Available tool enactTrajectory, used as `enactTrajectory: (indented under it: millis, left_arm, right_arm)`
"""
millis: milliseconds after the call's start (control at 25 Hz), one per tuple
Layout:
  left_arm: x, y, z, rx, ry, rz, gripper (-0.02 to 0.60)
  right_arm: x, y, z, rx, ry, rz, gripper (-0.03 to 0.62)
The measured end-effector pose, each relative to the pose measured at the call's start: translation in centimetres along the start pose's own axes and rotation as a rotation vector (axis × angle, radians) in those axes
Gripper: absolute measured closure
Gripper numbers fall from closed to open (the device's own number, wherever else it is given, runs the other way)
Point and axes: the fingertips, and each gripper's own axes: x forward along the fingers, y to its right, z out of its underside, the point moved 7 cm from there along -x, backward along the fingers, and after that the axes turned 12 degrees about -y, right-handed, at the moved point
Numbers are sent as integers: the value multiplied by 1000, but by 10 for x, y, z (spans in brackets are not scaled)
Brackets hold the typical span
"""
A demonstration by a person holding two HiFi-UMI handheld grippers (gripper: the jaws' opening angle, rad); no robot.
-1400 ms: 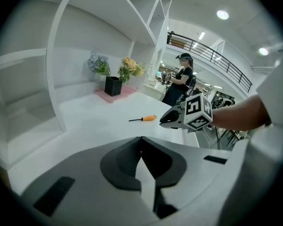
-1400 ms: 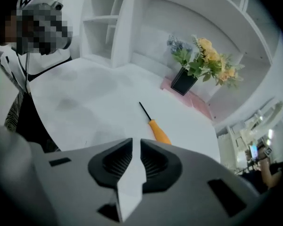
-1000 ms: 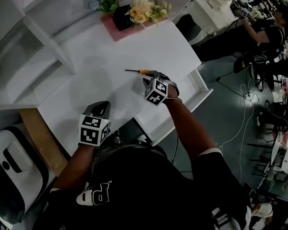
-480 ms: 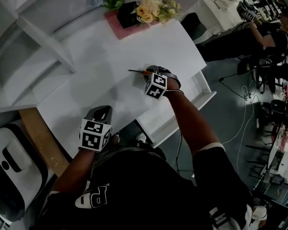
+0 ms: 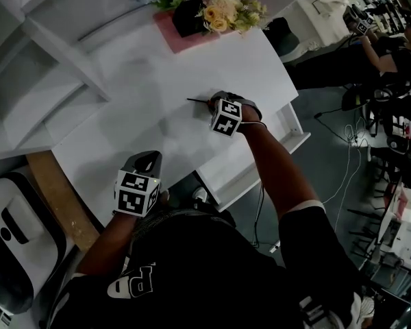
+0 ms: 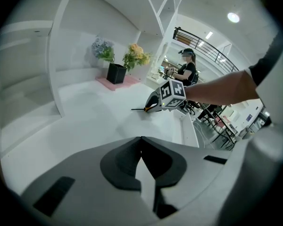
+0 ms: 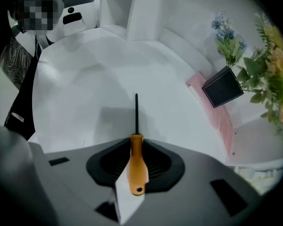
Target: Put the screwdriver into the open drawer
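Observation:
A screwdriver with an orange handle and a thin black shaft lies on the white table. My right gripper points steeply down over it, its jaws closing with the handle pinched between them. In the head view only the shaft tip shows beyond the right gripper. The open white drawer juts out below the table edge on the right. My left gripper hangs shut and empty at the table's near edge; the left gripper view shows its jaws met and the screwdriver far ahead.
A black flower pot on a pink mat stands at the table's far edge. White shelves rise on the left. A white device and a wooden board sit lower left. A person works far right.
My right gripper has come down over the screwdriver's handle, which it now covers in the head view. The left gripper has stayed where it was.

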Motion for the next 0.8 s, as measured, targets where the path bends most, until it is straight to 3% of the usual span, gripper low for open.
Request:
enactTrajectory:
  millis: [240,800]
  left_arm:
    - [0,2,0,-5,9,3,571]
    - [-11,18,1,7,39,-18,571]
  right_arm:
    - [1,3,-1,-16,-10,-36,510]
    - [-25,-6,-3,-11,21,48,517]
